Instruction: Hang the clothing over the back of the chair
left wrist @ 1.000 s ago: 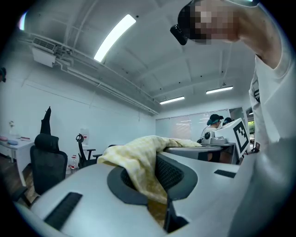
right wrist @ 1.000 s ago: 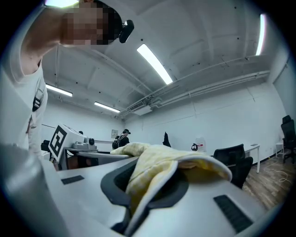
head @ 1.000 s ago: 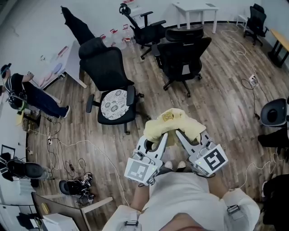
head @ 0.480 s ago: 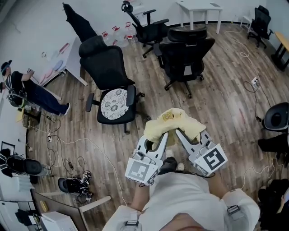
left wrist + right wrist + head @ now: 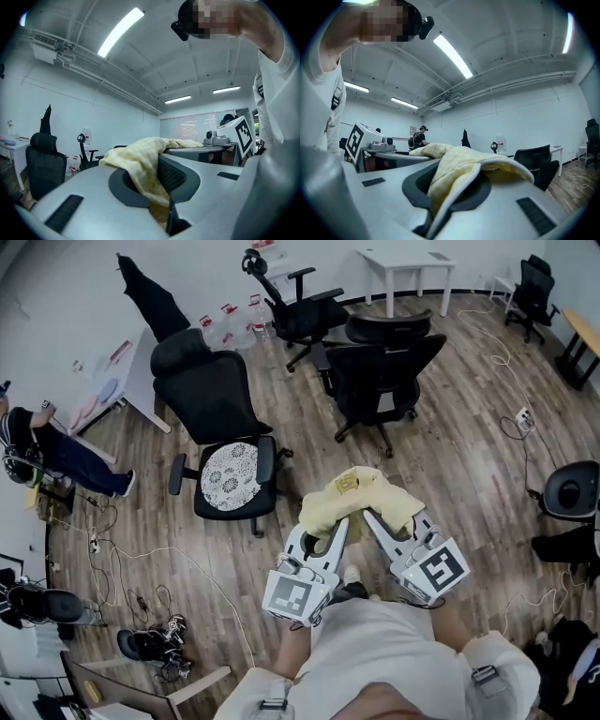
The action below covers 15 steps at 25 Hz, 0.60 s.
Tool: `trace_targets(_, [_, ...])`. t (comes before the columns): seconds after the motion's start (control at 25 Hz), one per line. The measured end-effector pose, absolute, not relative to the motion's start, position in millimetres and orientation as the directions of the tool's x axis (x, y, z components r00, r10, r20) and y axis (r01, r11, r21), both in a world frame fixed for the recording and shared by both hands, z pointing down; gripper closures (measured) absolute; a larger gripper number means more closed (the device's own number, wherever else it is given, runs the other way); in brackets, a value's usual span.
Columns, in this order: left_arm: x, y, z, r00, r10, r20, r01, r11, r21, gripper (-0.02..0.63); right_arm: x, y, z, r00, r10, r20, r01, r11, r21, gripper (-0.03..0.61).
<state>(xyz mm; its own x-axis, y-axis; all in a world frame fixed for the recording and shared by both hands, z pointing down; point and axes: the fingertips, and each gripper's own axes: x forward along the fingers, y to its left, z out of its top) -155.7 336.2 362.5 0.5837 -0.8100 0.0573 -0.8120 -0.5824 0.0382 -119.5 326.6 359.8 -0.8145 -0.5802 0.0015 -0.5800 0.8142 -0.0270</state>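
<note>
A pale yellow piece of clothing point(image 5: 357, 495) hangs bunched between my two grippers, above the wood floor. My left gripper point(image 5: 339, 526) is shut on its left part, and the cloth point(image 5: 140, 164) drapes over those jaws. My right gripper point(image 5: 370, 519) is shut on the right part, with the fabric point(image 5: 459, 171) folded over its jaws. Both grippers point level. A black office chair point(image 5: 220, 418) with a tall back and a white patterned seat cushion stands ahead and to the left. A second black chair point(image 5: 380, 367) stands ahead, slightly right.
A third black chair point(image 5: 291, 306) stands farther back, near a white table point(image 5: 408, 263). A person point(image 5: 42, 442) is at the left edge beside a white desk point(image 5: 127, 371). Cables point(image 5: 141, 549) and dark gear point(image 5: 150, 643) lie on the floor at the left. Another chair point(image 5: 572, 488) is at the right edge.
Both grippers have moved forward together with the clothing held between them. The chairs now sit slightly lower and further left in the head view.
</note>
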Motion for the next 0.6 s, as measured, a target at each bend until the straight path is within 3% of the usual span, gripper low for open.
trace_targets(0.6, [-187.5,259.1,361.7,0.613,-0.787,0.070,-0.790,-0.612,0.042,0.560,-151.7,250.2,359.6,-0.786,-0.618,0.015,-0.618,0.786,-0.025,0.543])
